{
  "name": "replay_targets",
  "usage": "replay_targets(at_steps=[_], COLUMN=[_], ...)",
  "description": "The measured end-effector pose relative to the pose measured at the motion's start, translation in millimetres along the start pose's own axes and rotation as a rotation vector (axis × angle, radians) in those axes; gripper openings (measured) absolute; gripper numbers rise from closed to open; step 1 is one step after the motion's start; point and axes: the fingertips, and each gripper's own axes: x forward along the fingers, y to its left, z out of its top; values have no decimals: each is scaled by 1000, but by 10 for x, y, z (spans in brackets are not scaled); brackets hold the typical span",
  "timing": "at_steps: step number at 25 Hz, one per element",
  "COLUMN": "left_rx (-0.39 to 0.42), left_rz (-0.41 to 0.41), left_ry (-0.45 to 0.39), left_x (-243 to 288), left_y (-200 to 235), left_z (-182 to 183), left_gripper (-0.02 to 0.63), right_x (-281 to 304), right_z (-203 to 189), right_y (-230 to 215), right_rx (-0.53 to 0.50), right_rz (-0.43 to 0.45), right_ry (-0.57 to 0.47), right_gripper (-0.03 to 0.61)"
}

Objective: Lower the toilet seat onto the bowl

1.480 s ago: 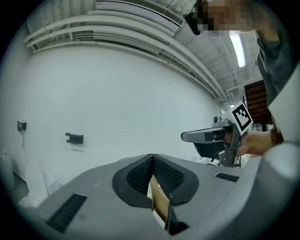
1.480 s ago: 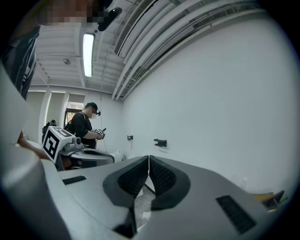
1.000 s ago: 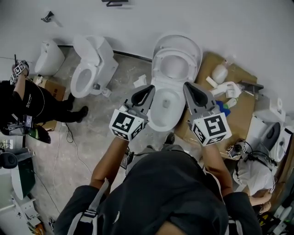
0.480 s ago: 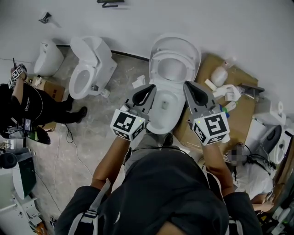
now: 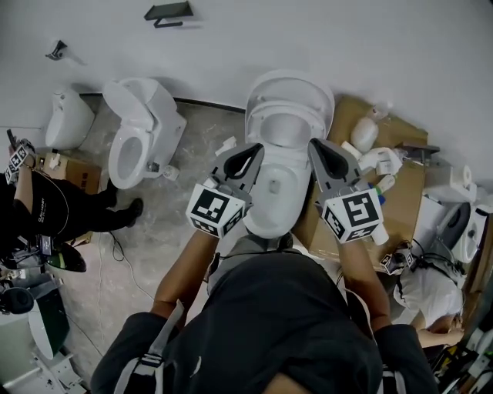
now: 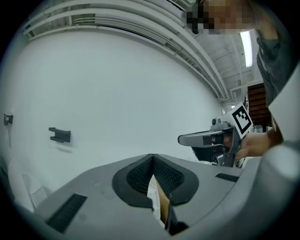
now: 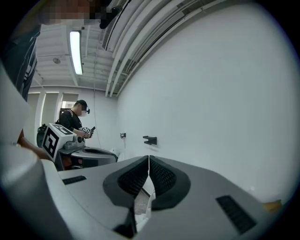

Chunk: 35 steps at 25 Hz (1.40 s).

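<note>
A person in black (image 5: 46, 204) crouches at far left beside a spare white ceramic toilet (image 5: 142, 131), both of which have slid left and lower in the head view over the past second, while a black wall bracket (image 5: 168, 11) has come fully into sight: the wearer appears to be leaning in toward the work. The left gripper (image 5: 252, 148), jaws pressed together on nothing, holds the same station by the left rim of the white ceramic bowl (image 5: 266, 222). Between the two tools, the white plastic toilet seat (image 5: 286, 123) stands raised against its lid at the wall, untouched and no lower than before. The right gripper (image 5: 316, 146), jaws likewise closed and empty, hangs at the bowl's right side, beside a brown cardboard sheet (image 5: 400, 173) strewn with white plastic bottles (image 5: 362, 135). The approach has tightened, but the lowering itself looks not yet begun; either tool must reach the upright seat's top edge first.
</note>
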Motion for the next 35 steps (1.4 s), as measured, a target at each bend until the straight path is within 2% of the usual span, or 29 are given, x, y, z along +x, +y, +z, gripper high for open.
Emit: replay_targets(at_steps=[7, 13, 16, 18, 19, 29, 35], left_rx=[-31, -37, -41, -49, -53, -94, -127], left_rz=[-47, -91, -97, -94, -93, -83, -69], left_ry=[10, 28, 38, 48, 53, 107, 132], left_x=[172, 253, 310, 336, 346, 436, 444], left_y=[482, 668, 735, 764, 777, 921, 1008], left_z=[-57, -112, -156, -200, -223, -475, -662], left_gripper=[3, 3, 3, 3, 3, 3, 3], right_x=[541, 954, 1143, 1264, 1322, 1837, 2094], right_z=[-59, -272, -469, -635, -715, -1503, -1951], right_y=[-129, -282, -423, -495, -530, -970, -1146], right_rx=[-2, -24, -35, -43, -49, -98, -190], right_rz=[-42, -58, -58, -41, -34, -22, -11], right_ry=[23, 97, 153, 201, 223, 408, 539], right_gripper=[9, 11, 31, 121, 129, 160, 161])
